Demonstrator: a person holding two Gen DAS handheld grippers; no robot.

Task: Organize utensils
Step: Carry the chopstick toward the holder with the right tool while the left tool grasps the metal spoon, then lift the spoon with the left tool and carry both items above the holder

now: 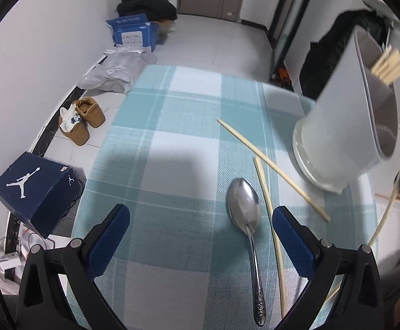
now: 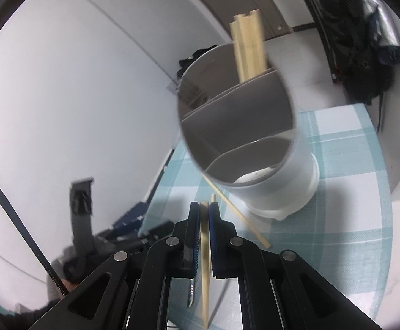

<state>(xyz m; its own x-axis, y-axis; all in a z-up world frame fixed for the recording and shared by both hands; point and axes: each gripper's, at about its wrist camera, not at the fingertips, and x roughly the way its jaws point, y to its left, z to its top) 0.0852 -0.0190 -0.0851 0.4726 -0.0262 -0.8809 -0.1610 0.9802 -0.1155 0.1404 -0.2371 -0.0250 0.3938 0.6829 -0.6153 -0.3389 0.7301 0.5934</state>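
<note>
A grey utensil holder [image 1: 345, 126] with inner dividers stands at the table's right side, also in the right wrist view [image 2: 255, 148]. Several wooden chopsticks [image 2: 248, 46] stand in its far compartment. My right gripper [image 2: 205, 206] is shut on a single chopstick [image 2: 205, 261], just in front of the holder's rim. My left gripper [image 1: 201, 220] is open above the table. A metal spoon [image 1: 245, 206] lies between its fingers, near the right one. Two loose chopsticks [image 1: 271, 167] lie on the cloth beside the spoon and the holder.
The table has a teal and white checked cloth [image 1: 172, 143]. On the floor to the left are a dark shoe box [image 1: 35, 189], brown shoes [image 1: 81, 121], a grey bag [image 1: 114, 71] and a blue box [image 1: 134, 31]. Dark bags [image 2: 365, 55] lie beyond the table.
</note>
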